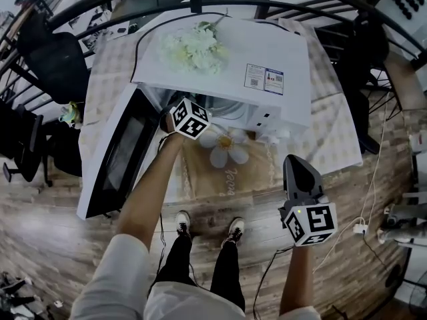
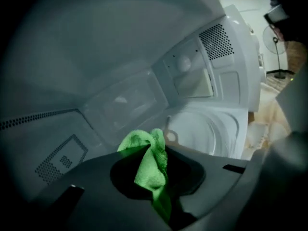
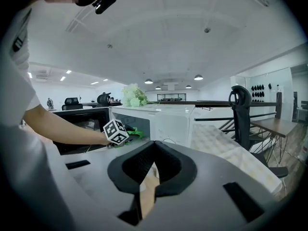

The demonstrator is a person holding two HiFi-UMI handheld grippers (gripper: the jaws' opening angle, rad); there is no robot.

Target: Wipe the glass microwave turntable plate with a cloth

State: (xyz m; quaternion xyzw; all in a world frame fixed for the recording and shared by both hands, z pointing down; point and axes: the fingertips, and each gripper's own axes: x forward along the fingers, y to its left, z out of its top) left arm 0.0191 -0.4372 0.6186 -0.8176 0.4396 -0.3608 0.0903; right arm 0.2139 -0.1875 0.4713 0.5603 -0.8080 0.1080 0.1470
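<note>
Cloth [image 2: 144, 165] of bright green sits pinched in the left gripper [image 2: 150, 148], whose jaws are clamped on it so that a crumpled bunch sticks out past the tips. That gripper reaches inside the open cavity of a white microwave [image 1: 267, 52]. Its marker cube shows at the mouth of the oven in the head view, at the end of a bare forearm. The glass turntable plate [image 2: 207, 129] lies flat on the floor of the cavity, just beyond the bunched cloth. Whether cloth and glass touch cannot be told. Perforated vent panels show on the inner walls around it.

The microwave stands on a table [image 1: 337, 142] with a pale patterned cover, and its dark-windowed door [image 1: 113, 159] is swung wide to the left. A bunch of white flowers [image 1: 193, 45] lies on top of the oven.

The right gripper [image 1: 293, 160] is well apart from the oven, out over the table's near edge and pointing towards it. Its jaws are drawn nearly together with only a thin slit between them and nothing held. From its own view the green cloth shows beside the left gripper's cube at the oven opening
</note>
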